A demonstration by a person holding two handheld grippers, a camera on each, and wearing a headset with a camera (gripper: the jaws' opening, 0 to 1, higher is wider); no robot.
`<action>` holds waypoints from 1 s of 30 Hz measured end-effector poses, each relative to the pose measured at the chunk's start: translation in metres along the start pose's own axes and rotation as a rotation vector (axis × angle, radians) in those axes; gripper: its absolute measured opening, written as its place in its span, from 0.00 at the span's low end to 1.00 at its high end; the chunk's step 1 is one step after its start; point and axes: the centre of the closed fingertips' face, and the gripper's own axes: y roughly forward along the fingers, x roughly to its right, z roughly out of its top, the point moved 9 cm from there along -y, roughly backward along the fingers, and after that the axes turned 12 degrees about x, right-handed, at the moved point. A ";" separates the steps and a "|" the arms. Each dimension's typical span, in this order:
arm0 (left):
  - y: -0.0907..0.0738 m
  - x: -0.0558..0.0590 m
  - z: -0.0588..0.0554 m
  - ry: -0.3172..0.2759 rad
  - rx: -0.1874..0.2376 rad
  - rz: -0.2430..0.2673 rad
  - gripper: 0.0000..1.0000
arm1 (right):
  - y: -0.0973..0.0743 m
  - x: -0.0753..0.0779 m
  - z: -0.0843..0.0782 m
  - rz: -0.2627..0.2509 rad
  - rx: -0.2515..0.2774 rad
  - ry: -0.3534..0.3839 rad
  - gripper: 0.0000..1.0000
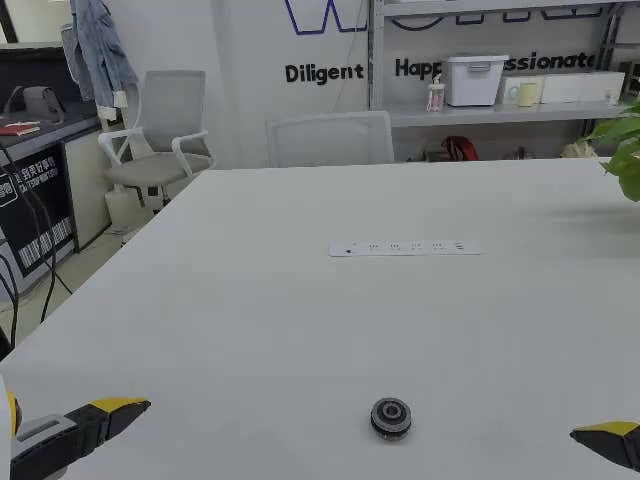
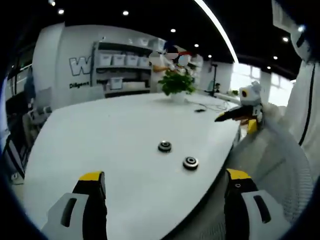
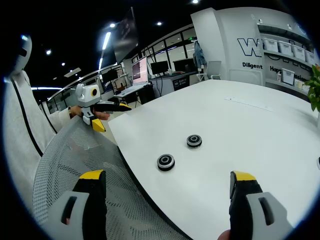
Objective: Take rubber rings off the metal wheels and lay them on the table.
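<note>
The task looks not yet begun: no loose ring lies on the table [image 1: 300,320], and both rings are left to pull.

The left gripper [image 2: 165,176] is spread wide, its jaws well apart, holding and touching nothing, and it hangs near the table's edge. The right gripper [image 3: 167,175] is equally wide and empty. In the head view they sit low, at about 8 and 4 o'clock.

Outward from the left gripper, toward 12 o'clock between its jaws, the nearer wheel [image 2: 190,162] lies flat close to the edge. The farther wheel [image 2: 164,146] is just beyond it at 11 o'clock, apart from it. Each appears to carry its dark rubber ring [image 3: 159,162] around the rim. Neither wheel touches a gripper.
</note>
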 end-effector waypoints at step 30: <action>-0.003 -0.003 0.014 0.080 -0.012 -0.014 1.00 | 0.014 0.008 0.005 0.030 -0.022 -0.015 1.00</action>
